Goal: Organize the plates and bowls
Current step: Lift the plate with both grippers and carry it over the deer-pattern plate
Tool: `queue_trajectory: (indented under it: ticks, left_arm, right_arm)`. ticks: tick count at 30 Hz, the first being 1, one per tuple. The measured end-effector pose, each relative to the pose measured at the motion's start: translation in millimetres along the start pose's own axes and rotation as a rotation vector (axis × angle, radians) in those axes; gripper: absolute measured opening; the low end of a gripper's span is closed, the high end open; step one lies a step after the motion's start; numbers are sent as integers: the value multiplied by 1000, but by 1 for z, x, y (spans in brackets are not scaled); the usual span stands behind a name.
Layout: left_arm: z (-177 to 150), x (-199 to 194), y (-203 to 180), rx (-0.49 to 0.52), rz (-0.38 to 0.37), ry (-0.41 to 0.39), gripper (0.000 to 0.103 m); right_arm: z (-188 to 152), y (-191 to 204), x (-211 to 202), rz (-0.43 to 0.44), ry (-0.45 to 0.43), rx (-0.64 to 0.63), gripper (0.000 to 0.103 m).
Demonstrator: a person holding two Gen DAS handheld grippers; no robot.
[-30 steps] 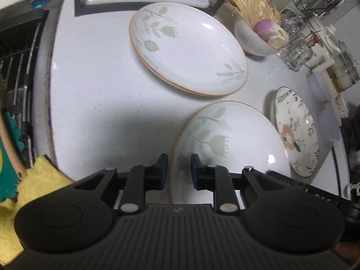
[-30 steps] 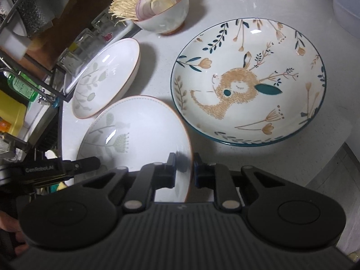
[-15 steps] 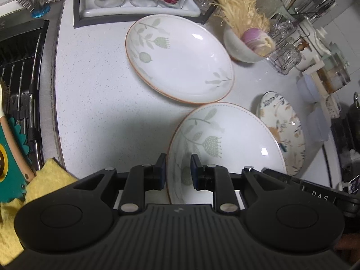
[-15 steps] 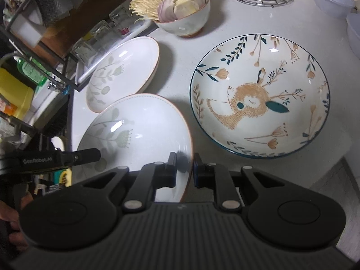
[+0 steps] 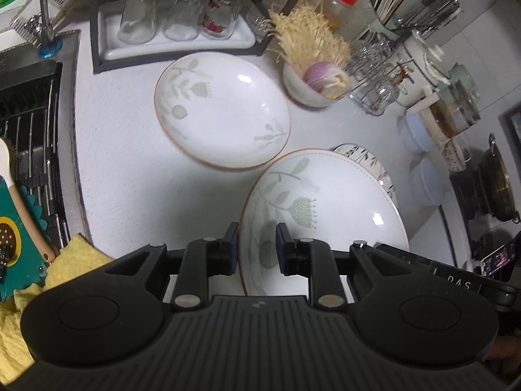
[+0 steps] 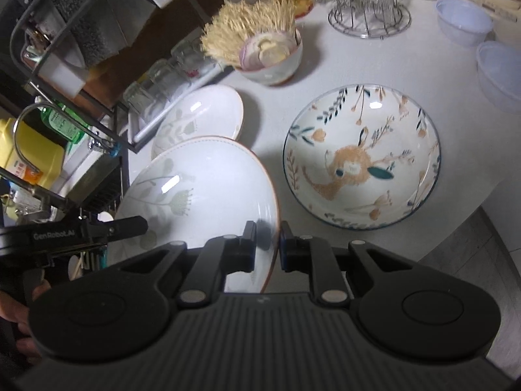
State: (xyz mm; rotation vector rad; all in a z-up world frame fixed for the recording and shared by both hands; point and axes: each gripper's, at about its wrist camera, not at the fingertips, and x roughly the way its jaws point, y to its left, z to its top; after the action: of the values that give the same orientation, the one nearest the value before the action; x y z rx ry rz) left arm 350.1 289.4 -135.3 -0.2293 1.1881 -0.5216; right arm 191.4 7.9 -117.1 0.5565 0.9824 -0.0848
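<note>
Both hand-held grippers pinch the same plate at opposite edges. The left hand-held gripper [image 5: 256,239] has its jaws closed on the near left rim of a round white ceramic plate with an orange edge line and pale green flower print [image 5: 325,208]; one pad sits outside the rim, the other inside on the plate face. The right hand-held gripper [image 6: 267,239] clamps the plate's right rim in the same way, jaws nearly together with only the thin rim between them. The held plate is lifted clear of the speckled white worktop [image 5: 130,150], tilted, and in the left wrist view it overlaps a round white plate with a tan rabbit and leaf pattern and teal rim [image 6: 361,156], which lies flat on the worktop to the right. A second white flower-print plate with orange edge [image 5: 223,110] lies flat farther back, near a black-framed tray of upturned clear glasses [image 5: 182,16]. Just beside it stands a small white bowl holding pale enoki mushrooms and sliced purple onion [image 6: 270,55]. Two pale blue translucent plastic bowls [image 6: 464,22] sit at the far right. A yellow cloth [image 5: 75,257] lies at the sink edge, left.
</note>
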Motion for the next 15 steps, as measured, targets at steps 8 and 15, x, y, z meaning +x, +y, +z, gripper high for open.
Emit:
queue_trajectory:
  ticks: [8,15]
  left_arm:
    - [16,-6,-22,-16,-51,-23,25]
    - [22,6,-54,-42,-13,-45,25]
  right_arm:
    - [29,-14,-16,44,-69,-37,17]
    - [59,-40,-14,87,-50,-100,17]
